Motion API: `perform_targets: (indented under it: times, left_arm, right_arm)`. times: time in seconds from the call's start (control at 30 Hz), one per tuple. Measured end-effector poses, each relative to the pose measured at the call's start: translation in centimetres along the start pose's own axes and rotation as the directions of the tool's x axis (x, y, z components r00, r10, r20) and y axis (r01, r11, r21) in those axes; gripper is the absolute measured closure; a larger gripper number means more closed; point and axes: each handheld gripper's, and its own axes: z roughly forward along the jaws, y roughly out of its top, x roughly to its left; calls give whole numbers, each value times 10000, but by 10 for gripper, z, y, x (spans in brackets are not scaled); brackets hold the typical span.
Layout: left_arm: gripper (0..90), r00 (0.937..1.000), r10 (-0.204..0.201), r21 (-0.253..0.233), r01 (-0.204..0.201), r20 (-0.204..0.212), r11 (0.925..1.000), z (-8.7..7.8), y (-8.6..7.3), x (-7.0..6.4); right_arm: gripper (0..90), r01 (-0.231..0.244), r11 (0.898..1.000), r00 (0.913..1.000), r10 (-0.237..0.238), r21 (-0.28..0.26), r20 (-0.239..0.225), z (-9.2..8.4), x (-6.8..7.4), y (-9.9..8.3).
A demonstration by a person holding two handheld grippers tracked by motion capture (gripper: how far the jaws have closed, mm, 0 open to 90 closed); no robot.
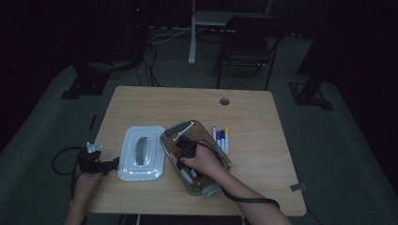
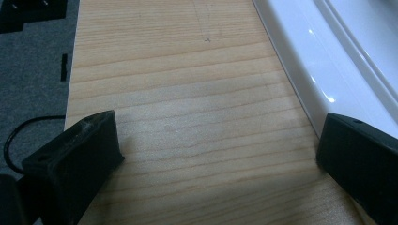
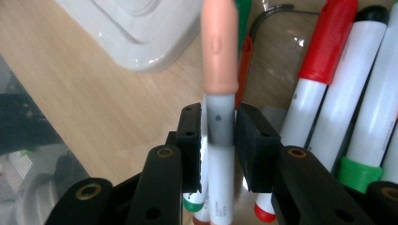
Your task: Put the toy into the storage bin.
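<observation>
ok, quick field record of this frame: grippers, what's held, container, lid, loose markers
right gripper: shut on pink-capped marker, down inside clear bin
left gripper: open, nothing between jaws, over bare table beside white lid
bin contents: more markers, red and green caps
lid: off, flat on table left of bin
loose markers: row on table right of bin

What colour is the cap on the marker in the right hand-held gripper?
Peach-pink cap on a white marker, clearest in the right gripper view.
</observation>
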Motion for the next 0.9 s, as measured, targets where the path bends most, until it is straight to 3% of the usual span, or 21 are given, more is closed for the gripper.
perform_targets:
  times: [0.17, 0.37, 0.6, 0.9]
  left_arm:
    - [5, 10000, 0, 0, 0, 0, 10000, 0, 0, 0]
    - [5, 10000, 16, -8, -16, -8, 10000, 0, 0, 0]
    - [4, 10000, 11, -8, -11, -7, 10000, 0, 0, 0]
    - [5, 10000, 10, -8, -10, -5, 10000, 0, 0, 0]
  right_arm:
    - [694, 88, 9994, 9999, -90, -340, -60, -10, -3, -4]
    - [665, 20, 9897, 9995, -66, -1429, -314, -46, -11, -15]
    - [646, -316, 9601, 9979, 146, -2779, -629, -95, -27, -34]
    - [611, -930, 9172, 9953, 756, -3873, -599, -134, -56, -57]
